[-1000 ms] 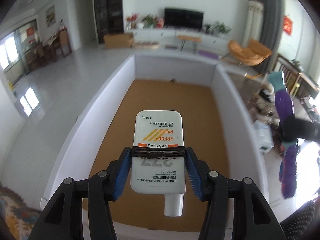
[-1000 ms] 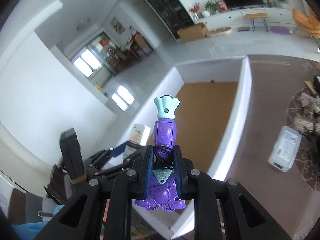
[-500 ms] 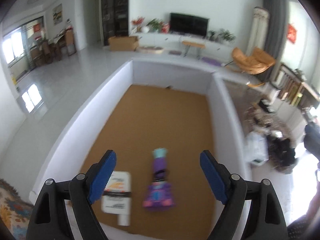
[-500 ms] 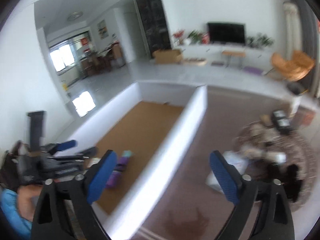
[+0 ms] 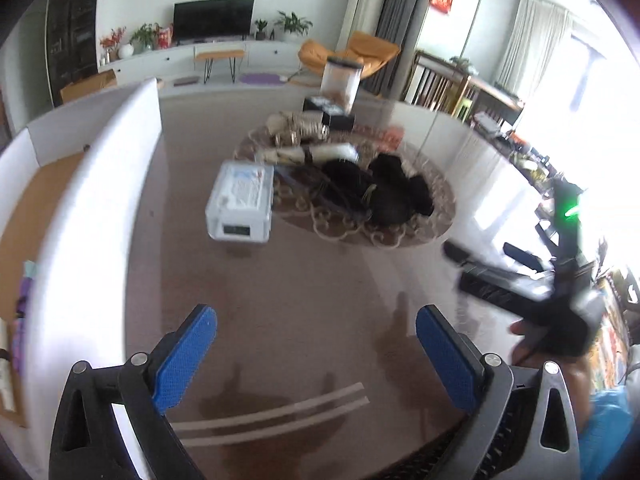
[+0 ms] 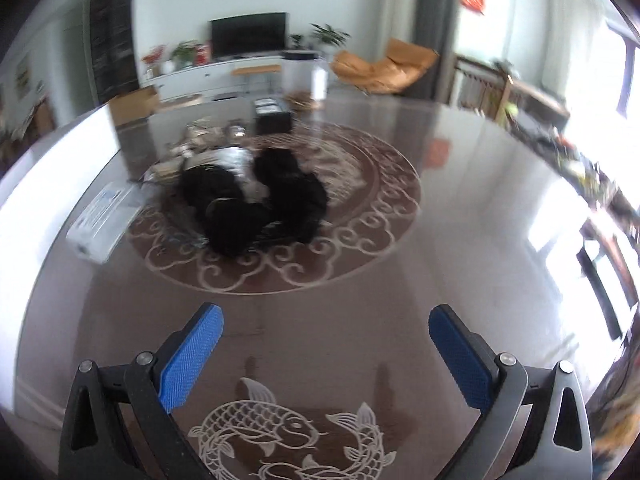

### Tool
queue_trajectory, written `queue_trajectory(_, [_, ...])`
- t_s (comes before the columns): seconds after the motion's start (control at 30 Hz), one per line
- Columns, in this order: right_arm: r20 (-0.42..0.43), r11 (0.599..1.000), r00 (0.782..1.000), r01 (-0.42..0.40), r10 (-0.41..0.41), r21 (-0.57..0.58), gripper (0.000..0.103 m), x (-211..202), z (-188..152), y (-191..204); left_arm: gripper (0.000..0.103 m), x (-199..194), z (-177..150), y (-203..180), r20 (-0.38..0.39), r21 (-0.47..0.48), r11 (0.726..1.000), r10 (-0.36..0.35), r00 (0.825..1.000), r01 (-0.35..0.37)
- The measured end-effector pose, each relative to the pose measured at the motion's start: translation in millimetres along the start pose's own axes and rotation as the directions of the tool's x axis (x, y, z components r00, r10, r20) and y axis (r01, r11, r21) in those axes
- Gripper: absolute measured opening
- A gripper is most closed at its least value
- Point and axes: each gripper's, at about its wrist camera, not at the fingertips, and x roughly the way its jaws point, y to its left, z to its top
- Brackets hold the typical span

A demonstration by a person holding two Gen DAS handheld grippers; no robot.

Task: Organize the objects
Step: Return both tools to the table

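Note:
My left gripper (image 5: 316, 344) hangs over the brown table, its jaws opening wide with nothing between the blue pads (image 5: 184, 356). At the far left edge, inside the white-walled box (image 5: 100, 200), lie the purple toy (image 5: 20, 304) and a sliver of the white sunscreen tube (image 5: 4, 372). My right gripper (image 6: 326, 340) is over the table too, jaws opening and empty. Ahead of both lies a pile: black bundles (image 6: 256, 204), a white plastic case (image 5: 240, 200) and pale rolled items (image 5: 316, 152).
A clear jar (image 5: 340, 80) and a small black box (image 6: 272, 116) stand behind the pile. The table bears a round scroll pattern (image 6: 360, 240) and a fish drawing (image 6: 288, 432). A person's hand (image 5: 532, 340) on a black handle shows at the right.
Both grippers opened and let go: the sunscreen tube and the purple toy now lie in the cork-floored box. Both have swung right, out over the brown table toward the pile.

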Motion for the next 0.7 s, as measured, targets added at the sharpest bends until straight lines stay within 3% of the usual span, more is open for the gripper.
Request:
queue_trajectory(0.1, [0.000,0.997,1.000,0.005,-0.005,0.073,0.103,2.9,-0.6,-16.2,0.102,33.5,-2.4,0.2,-0.005,0.015,0.997,0.072,0.997,-0.072])
queue_trajectory(0.23, [-0.047,0.995,0.999,0.006,-0.001,0.100,0.103,4.6,0.2,-17.3,0.102,58.7,-7.0,1.0,-0.013,0.011,0.995,0.096,0.995,-0.096])
queue_trajectory(0.4, [-0.113,0.998,0.993,0.031,-0.024,0.056,0.103,13.2,-3.6,-9.6,0.101,74.2,-10.8,7.2,-0.041,-0.006,0.993,0.117,0.992,-0.117])
queue_trajectory(0.7, [-0.143,0.998,0.989,0.033,-0.027,0.044,0.103,23.3,-11.5,-8.2,0.102,72.6,-15.1,5.4,-0.043,0.017,0.992,0.126,0.991,-0.126])
